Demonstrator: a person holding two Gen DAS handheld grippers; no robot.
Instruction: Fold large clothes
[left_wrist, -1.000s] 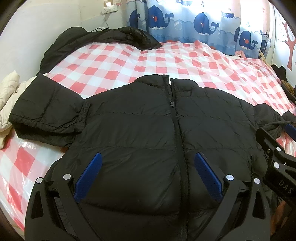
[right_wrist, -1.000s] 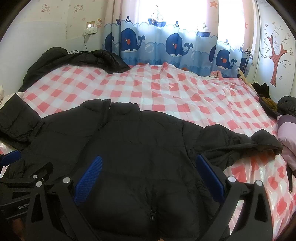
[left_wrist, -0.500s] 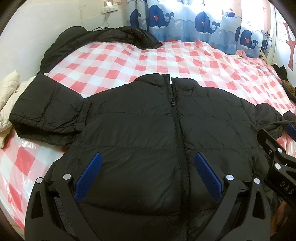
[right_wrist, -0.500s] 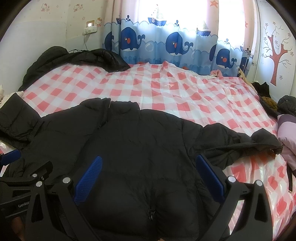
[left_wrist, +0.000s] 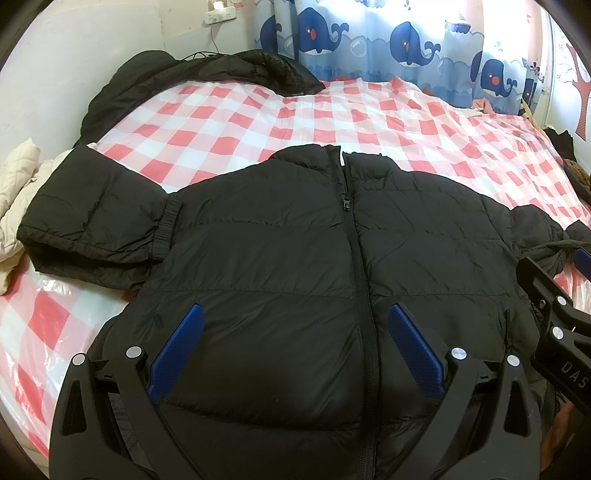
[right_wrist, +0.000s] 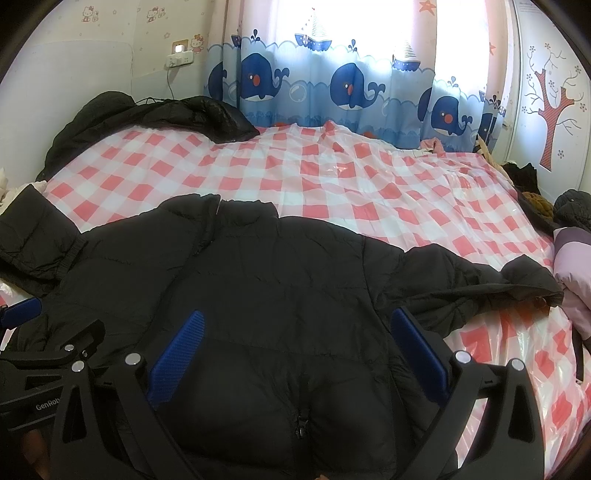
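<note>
A black puffer jacket (left_wrist: 295, 251) (right_wrist: 266, 288) lies front up on the red-and-white checked bed cover (left_wrist: 332, 118), zip closed, collar toward the curtain. Its left sleeve (left_wrist: 96, 221) is bent back at the bed's left edge; its right sleeve (right_wrist: 480, 284) stretches out to the right. My left gripper (left_wrist: 295, 339) hovers open over the jacket's lower front, blue pads wide apart, nothing between them. My right gripper (right_wrist: 295, 343) is open too, above the hem near the zip's lower end. Each gripper shows at the edge of the other's view.
Another black coat (left_wrist: 207, 70) is heaped at the bed's far left corner by the wall. A cream quilted garment (left_wrist: 18, 184) lies off the left edge. Lilac bedding (right_wrist: 572, 266) and dark clothes (right_wrist: 572, 210) sit at the right. Whale curtains (right_wrist: 351, 85) hang behind.
Both grippers have eased slightly back and up; the jacket sits a little lower in view. The jacket itself has not moved.
</note>
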